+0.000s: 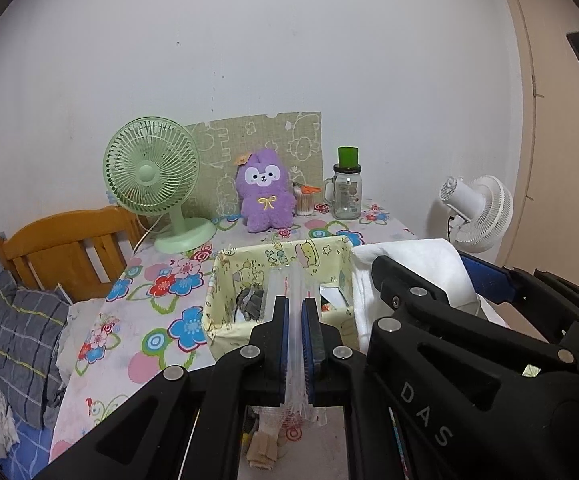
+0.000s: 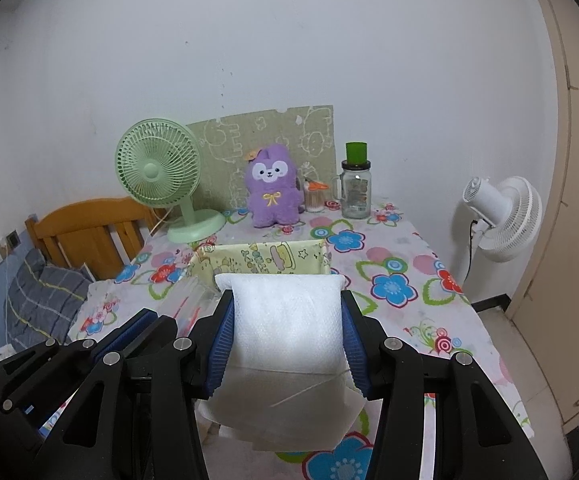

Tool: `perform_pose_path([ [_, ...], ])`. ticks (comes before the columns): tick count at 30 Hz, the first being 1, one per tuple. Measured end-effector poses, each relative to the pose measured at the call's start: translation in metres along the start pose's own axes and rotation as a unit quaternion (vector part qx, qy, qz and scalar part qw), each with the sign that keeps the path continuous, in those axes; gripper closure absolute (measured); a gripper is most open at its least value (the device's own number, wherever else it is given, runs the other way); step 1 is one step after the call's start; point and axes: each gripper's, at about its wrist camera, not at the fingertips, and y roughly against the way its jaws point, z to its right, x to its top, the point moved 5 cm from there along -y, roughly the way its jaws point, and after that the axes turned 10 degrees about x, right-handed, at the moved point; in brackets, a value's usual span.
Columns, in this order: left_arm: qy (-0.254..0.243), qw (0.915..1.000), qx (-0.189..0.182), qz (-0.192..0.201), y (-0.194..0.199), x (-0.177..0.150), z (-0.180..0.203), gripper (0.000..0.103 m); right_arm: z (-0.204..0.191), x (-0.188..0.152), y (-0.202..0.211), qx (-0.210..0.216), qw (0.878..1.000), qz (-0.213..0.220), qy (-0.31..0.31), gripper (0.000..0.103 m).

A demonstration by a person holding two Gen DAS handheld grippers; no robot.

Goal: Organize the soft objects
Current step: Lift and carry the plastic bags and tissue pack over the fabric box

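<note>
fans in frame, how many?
2. Green desk fan stands at the table's back left, beside the purple plush. White fan stands off the table's right edge, by the wall. More could be hidden outside view.

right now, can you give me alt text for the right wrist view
The right tool grips a folded white padded cloth above a floral-clothed table, just in front of a yellow fabric basket. Behind stand a green fan, a purple plush toy and a glass jar.

Green fan (image 1: 151,178), jar (image 1: 347,192) (green-capped), white fan (image 2: 505,218)
</note>
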Motion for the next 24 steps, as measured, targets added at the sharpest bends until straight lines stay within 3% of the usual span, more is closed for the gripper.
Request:
perform_pose_path([
  [24, 0.001, 1.0, 0.003, -0.005, -0.074, 0.039, -0.012, 0.099, 0.005, 0.044, -0.081, 0.003, 1.0, -0.006, 0.0, 0.05],
])
